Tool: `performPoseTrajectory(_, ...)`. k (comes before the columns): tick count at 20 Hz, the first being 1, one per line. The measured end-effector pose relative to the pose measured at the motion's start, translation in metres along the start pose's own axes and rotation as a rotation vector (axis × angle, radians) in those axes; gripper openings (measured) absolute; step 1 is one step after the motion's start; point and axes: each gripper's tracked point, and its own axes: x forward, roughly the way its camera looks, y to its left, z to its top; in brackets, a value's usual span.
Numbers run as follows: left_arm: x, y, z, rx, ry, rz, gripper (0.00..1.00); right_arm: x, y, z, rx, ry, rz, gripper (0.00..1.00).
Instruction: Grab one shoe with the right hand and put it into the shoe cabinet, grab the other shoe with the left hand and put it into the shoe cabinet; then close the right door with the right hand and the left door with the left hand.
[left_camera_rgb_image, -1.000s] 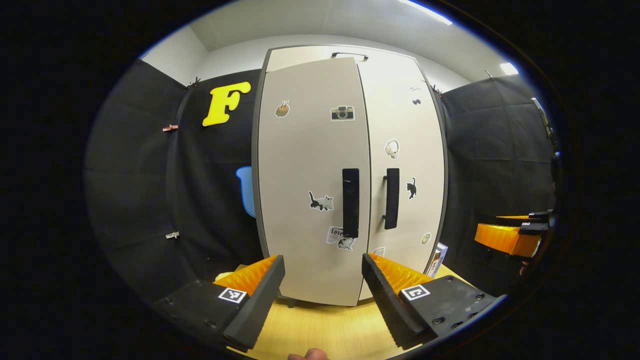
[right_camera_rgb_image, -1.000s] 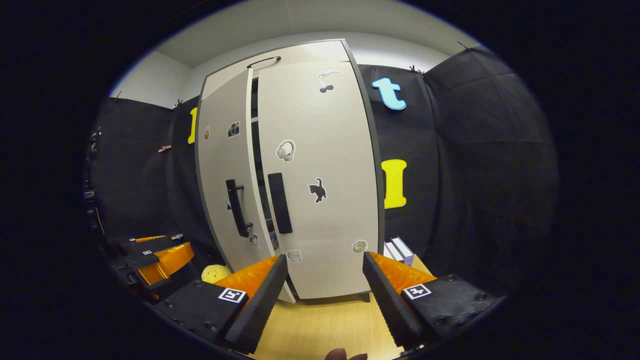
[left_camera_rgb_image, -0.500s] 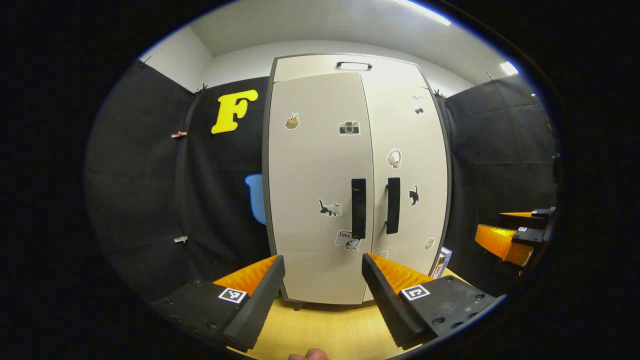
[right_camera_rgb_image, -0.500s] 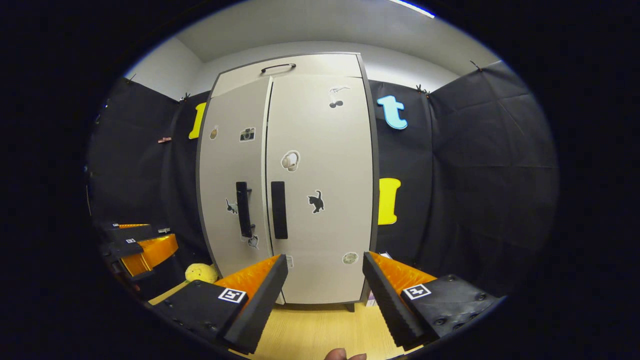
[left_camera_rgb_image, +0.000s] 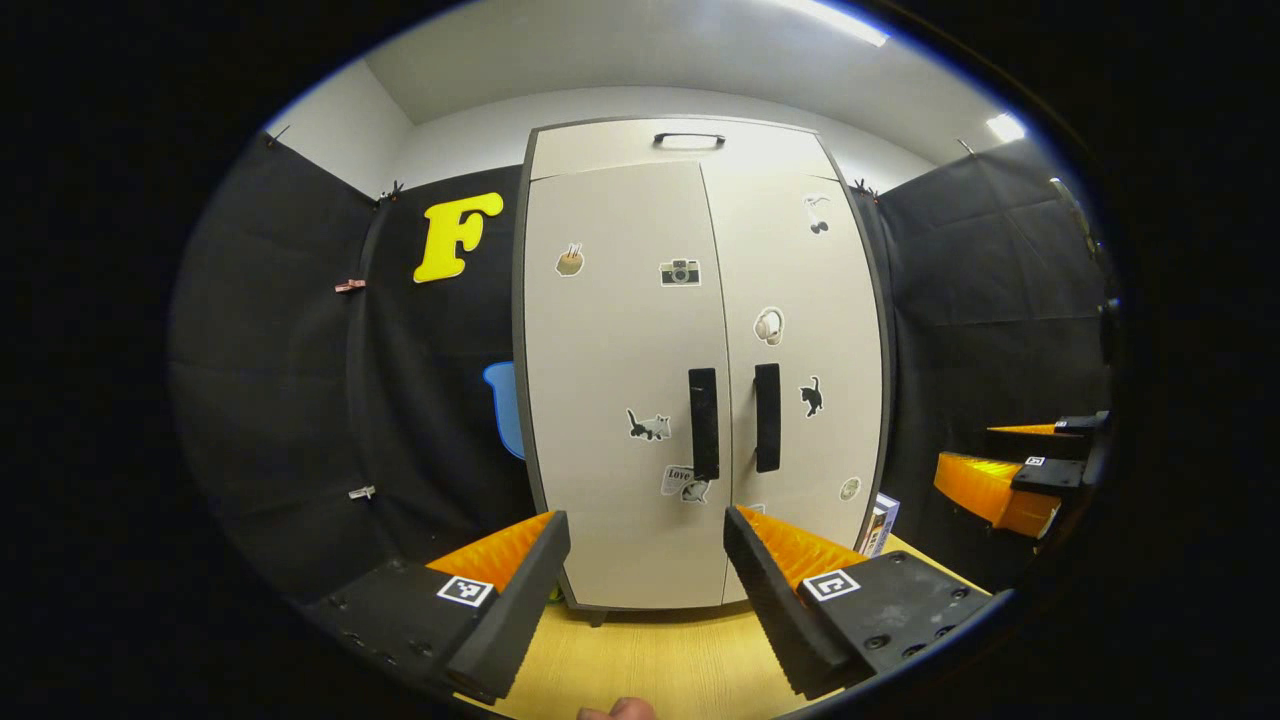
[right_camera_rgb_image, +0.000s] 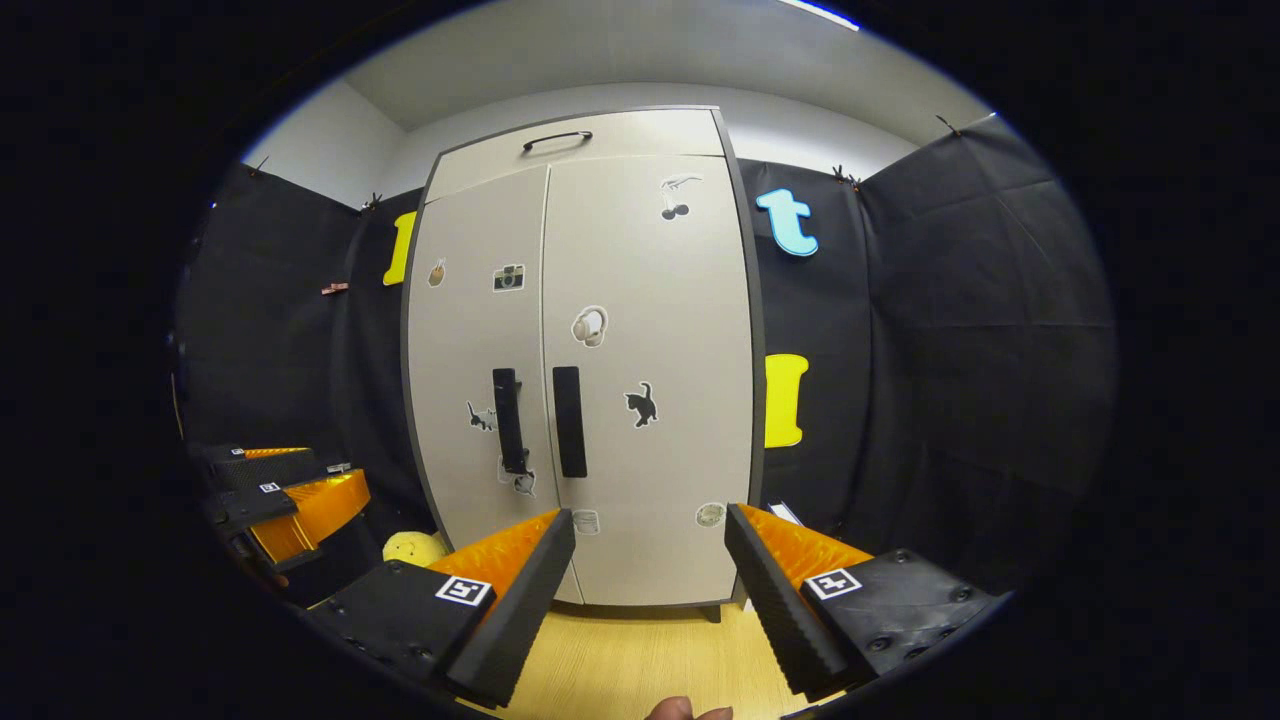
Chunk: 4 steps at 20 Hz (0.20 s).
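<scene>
L door (left_camera_rgb_image: 620, 390) of the shoe cabinet (left_camera_rgb_image: 700, 150) swung flush w/ R door (left_camera_rgb_image: 805, 390) over the last sec; both shut, shoes presumably inside, task looks done. L gripper (left_camera_rgb_image: 647, 590) & R gripper (right_camera_rgb_image: 650, 590) level, facing the cabinet, backed off, released, holding nothing.

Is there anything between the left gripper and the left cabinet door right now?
Nothing visible. The left gripper is open and empty over bare wooden table, facing the left door, which sits flush with the right door.
</scene>
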Motion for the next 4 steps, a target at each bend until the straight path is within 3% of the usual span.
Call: performPoseTrajectory(4, -0.0005, 0.0011, -0.0002, 0.003, 0.003, 0.004, 0.96, -0.0009, -0.0010, 0.0011, 0.004, -0.006, -0.002, 0.98)
